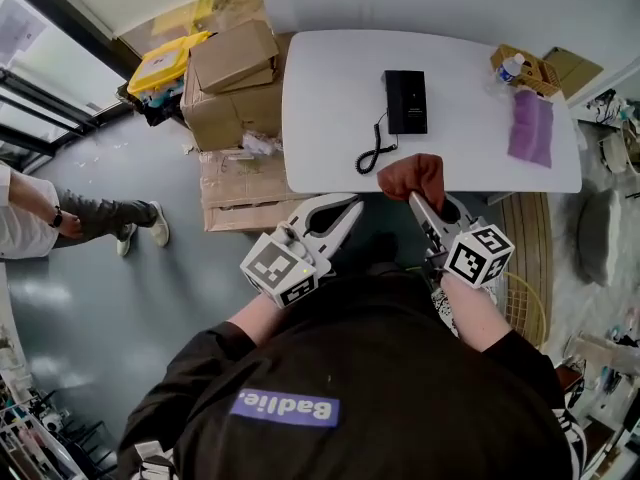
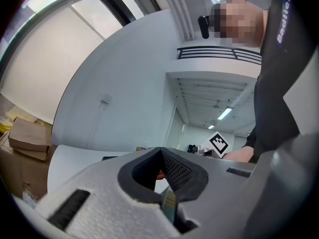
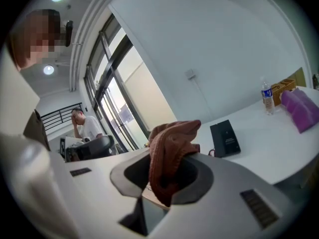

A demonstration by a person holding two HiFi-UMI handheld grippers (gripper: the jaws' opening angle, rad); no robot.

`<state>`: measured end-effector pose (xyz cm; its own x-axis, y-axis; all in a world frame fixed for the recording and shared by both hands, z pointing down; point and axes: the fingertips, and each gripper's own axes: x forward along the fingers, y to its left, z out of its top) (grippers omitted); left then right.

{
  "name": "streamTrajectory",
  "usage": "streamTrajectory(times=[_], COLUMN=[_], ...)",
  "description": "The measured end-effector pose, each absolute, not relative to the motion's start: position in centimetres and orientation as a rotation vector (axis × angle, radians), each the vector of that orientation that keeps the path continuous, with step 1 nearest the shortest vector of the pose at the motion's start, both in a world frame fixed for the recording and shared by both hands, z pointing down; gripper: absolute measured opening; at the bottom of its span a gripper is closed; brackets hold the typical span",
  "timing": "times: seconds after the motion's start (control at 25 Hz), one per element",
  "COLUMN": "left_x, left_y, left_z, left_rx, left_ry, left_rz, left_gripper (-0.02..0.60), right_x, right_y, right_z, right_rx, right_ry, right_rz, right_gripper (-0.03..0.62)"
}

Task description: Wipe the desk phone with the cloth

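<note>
Right gripper (image 1: 418, 204) (image 3: 167, 177): clamped on rust-brown cloth (image 1: 412, 175) (image 3: 172, 148), bunched above jaws, at near edge of white table (image 1: 320, 118). Left gripper (image 1: 354, 206) (image 2: 162, 169): jaws together, nothing between, just short of table edge. Black desk phone (image 1: 406, 101) (image 3: 225, 138): flat mid-table, apart from cloth, coiled cord (image 1: 375, 153) trailing toward near edge. Purple bag (image 1: 531, 128) at table's right end.

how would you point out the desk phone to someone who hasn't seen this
Find the white table. Near its middle lies the desk phone, a flat black rectangle. It alone is black and trails a coiled cord toward the near edge, unlike the purple item to its right.
</note>
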<state>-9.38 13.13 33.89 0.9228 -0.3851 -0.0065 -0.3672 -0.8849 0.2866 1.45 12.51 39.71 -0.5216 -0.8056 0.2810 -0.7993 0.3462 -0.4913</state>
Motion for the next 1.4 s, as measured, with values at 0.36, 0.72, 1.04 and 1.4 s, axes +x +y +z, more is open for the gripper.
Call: streamTrajectory(times=[0.36,0.72,1.04,1.4], left_x=[-9.8,-9.6,-9.8,-9.9], left_y=[13.4,13.7,13.6,13.7], left_z=[32.8,33.1,33.0,33.0], left_rx=[2.804,2.815,2.812,2.810], left_ry=[-0.633,-0.630,-0.624,-0.620], left_rz=[-0.100,-0.070,-0.075,-0.076], left_gripper=[0.006,0.006,0.006,0.006], right_x=[-2.2,-3.1,-3.0,-3.0], right_y=[13.8,14.0,13.9,13.9], right_z=[34.3,33.1,33.0,33.0], right_rx=[-1.287,-1.230,-1.249,-1.256], right_ry=[2.653,2.660,2.656,2.653], right_rz=[-0.844,-0.797,-0.795,-0.797], right_gripper=[0.094,0.094,0.094,0.094])
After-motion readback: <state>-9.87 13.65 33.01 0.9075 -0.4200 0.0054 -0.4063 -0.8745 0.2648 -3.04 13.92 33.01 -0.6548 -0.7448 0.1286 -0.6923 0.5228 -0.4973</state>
